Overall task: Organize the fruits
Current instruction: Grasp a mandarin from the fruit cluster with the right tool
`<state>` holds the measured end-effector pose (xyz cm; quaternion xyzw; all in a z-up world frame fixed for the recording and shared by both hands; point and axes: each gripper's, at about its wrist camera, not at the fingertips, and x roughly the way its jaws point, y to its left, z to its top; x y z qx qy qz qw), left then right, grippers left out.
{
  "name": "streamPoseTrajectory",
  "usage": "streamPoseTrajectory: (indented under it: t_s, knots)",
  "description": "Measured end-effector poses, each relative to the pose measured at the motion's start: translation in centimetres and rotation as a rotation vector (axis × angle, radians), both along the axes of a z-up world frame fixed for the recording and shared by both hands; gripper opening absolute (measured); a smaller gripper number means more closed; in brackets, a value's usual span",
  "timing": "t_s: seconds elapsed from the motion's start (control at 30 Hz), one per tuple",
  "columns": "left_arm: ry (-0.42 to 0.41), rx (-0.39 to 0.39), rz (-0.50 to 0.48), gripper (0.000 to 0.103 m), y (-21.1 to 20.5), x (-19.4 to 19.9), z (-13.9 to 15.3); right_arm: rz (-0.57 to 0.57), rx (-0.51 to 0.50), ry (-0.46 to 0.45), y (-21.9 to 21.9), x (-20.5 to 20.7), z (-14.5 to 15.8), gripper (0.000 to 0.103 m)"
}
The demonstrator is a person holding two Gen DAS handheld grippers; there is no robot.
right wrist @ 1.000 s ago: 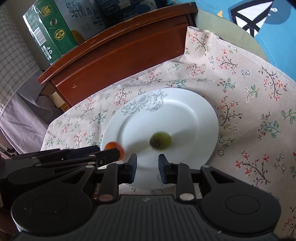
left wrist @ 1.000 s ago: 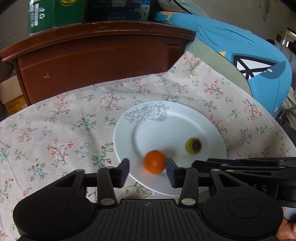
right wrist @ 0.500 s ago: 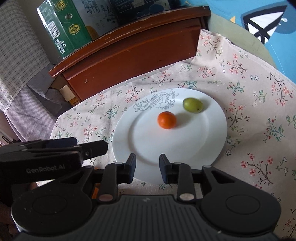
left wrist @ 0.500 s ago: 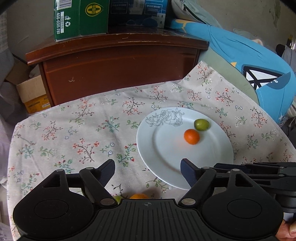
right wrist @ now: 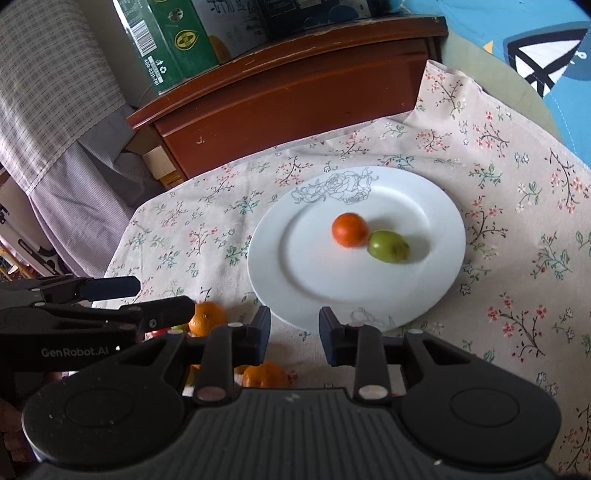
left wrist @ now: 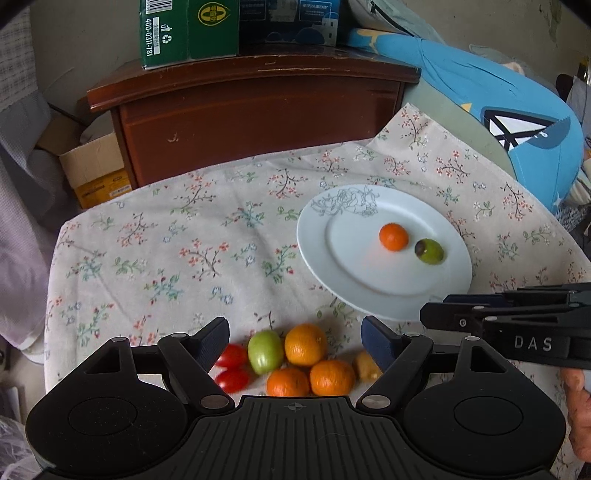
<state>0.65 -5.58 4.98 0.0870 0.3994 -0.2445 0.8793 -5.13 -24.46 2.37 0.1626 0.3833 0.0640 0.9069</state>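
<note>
plate [right wrist: 436, 258]: glossy white | tablecloth [left wrist: 184, 258]: matt floral cloth | cabinet [left wrist: 258, 122]: wood

Worktop covered by a floral cloth [left wrist: 207, 236]. At 12 o'clock, a dark red-brown wooden cabinet [left wrist: 255, 118] carrying a green carton [left wrist: 188, 31] and a dark blue box [left wrist: 288, 22]. At 2 o'clock, a blue cushion [left wrist: 517, 125] with a sailboat print. At 9 o'clock, an open cardboard box [left wrist: 92, 166] and checked fabric [right wrist: 48, 88]. Soft daylight.
</note>
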Motion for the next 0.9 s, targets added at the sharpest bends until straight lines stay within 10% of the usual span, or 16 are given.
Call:
streamPoseTrajectory:
  t_s: [0.9]
  knots:
    - [0.016, 0.052, -0.155, 0.077, -0.9, -6.8, -3.8, 0.053, 0.009, 0.073, 2.3, -2.4, -2.1, 0.031]
